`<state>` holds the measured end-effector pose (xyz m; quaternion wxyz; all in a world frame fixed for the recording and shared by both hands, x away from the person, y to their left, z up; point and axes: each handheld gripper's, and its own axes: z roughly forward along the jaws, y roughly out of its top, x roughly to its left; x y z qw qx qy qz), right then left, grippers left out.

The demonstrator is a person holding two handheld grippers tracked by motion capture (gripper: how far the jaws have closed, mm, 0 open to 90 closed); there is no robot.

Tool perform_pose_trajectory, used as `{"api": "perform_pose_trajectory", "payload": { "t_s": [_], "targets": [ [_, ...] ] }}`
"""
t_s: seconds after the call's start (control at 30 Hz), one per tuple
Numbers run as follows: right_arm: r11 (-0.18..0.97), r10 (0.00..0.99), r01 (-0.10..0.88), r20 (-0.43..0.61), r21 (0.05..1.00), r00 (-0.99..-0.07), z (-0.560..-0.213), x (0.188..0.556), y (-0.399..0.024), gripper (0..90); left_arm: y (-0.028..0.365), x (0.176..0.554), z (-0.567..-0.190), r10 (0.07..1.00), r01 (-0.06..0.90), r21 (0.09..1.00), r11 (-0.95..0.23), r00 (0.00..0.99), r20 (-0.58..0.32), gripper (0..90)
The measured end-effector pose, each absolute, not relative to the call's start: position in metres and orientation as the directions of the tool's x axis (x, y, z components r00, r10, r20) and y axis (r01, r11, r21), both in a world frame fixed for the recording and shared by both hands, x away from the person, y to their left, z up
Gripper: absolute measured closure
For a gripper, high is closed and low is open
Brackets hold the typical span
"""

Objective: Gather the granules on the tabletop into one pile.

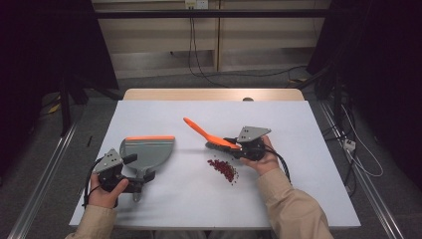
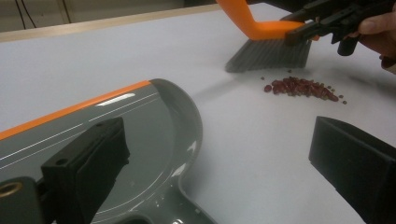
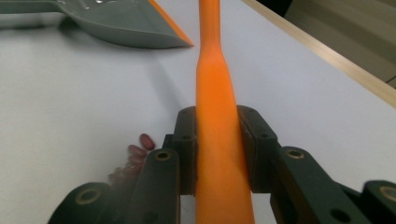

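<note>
orange-handled brush (image 1: pixel 211 138) tilted, grey bristles down on the tabletop beside a small heap of dark red beans (image 1: pixel 223 169); grey dustpan (image 1: pixel 147 153) with orange lip lies well apart.

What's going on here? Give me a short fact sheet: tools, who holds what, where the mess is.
Work in hand: sweeping red beans toward a dustpan
Right gripper: shut on the orange brush, jaws clamped on its back
Left gripper: jaws open; the grey dustpan lies on the table between them
Brush bristles: just beyond the beans
Dustpan lip: orange, on the far edge
Surface: white table
</note>
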<state>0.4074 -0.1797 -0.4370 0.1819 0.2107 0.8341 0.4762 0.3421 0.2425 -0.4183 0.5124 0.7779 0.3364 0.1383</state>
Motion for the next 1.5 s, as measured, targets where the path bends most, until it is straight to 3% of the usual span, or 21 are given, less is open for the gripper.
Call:
{"api": "perform_pose_trajectory", "payload": {
  "t_s": [0.5,0.83,1.1,1.33,1.5],
  "targets": [
    [0.49,0.412,0.124,-0.104,0.863,-0.905,-0.434,0.381,-0.18,71.2,0.245,0.338,-0.418,0.654,0.395,0.88,-0.265,0.744,-0.137,4.4],
    [0.488,0.398,0.123,-0.095,0.864,-0.912,-0.432,0.372,-0.183,71.3,0.244,0.339,-0.419,0.653,0.397,0.878,-0.268,0.744,-0.137,4.4],
    [0.434,0.46,0.152,-0.074,0.888,-0.885,-0.428,0.373,-0.187,71.3,0.243,0.339,-0.419,0.652,0.399,0.876,-0.272,0.746,-0.137,4.4],
    [0.356,0.586,0.27,0.011,0.894,-0.81,-0.419,0.368,-0.183,71.3,0.241,0.339,-0.42,0.647,0.396,0.875,-0.28,0.751,-0.132,4.4],
    [0.238,0.691,0.352,0.097,0.905,-0.716,-0.408,0.361,-0.172,71.3,0.24,0.339,-0.421,0.642,0.396,0.874,-0.282,0.754,-0.135,4.4]
  ]
}}
